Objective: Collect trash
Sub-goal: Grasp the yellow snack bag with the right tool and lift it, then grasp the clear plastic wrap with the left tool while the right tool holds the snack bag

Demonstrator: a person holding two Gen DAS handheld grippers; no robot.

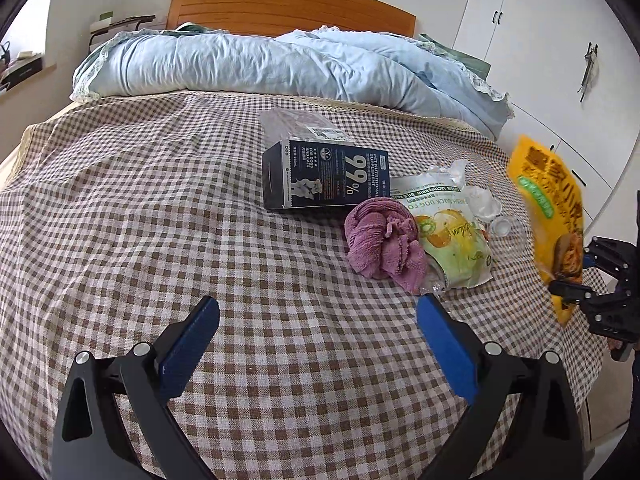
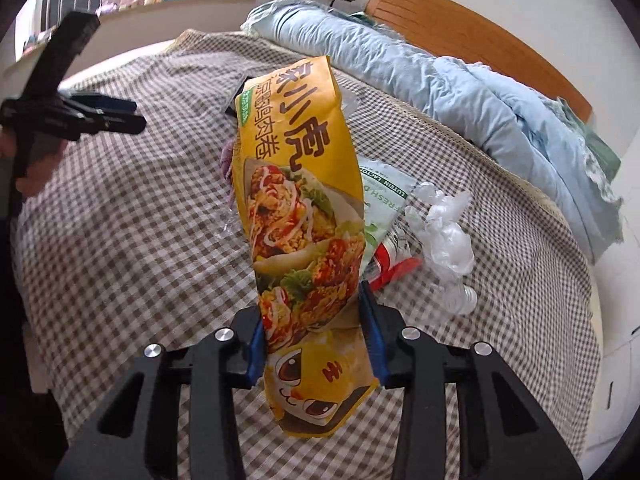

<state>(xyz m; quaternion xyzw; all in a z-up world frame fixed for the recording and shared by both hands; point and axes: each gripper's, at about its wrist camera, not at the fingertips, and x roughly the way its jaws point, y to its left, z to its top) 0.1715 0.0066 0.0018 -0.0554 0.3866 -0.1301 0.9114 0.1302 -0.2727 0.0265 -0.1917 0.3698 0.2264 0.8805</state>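
My right gripper (image 2: 314, 328) is shut on a yellow snack wrapper (image 2: 298, 184) printed with a chicken roll, held up off the bed; the same wrapper (image 1: 552, 216) hangs at the right edge of the left wrist view. My left gripper (image 1: 318, 312) stands open over the checked bedspread (image 1: 160, 220) with nothing between its blue pads. Ahead of it lie a dark blue pet-supplement box (image 1: 324, 178), a crumpled purple cloth (image 1: 382, 242), a green dog-food pouch (image 1: 452, 236) and clear crumpled plastic (image 1: 484, 200).
A light blue quilt (image 1: 280, 66) is bunched along the wooden headboard (image 1: 288, 6). White wardrobe doors (image 1: 532, 36) stand at the right. A red-and-white wrapper (image 2: 390, 264) lies beside the pouch. The left gripper (image 2: 80, 118) and a hand show at the left of the right wrist view.
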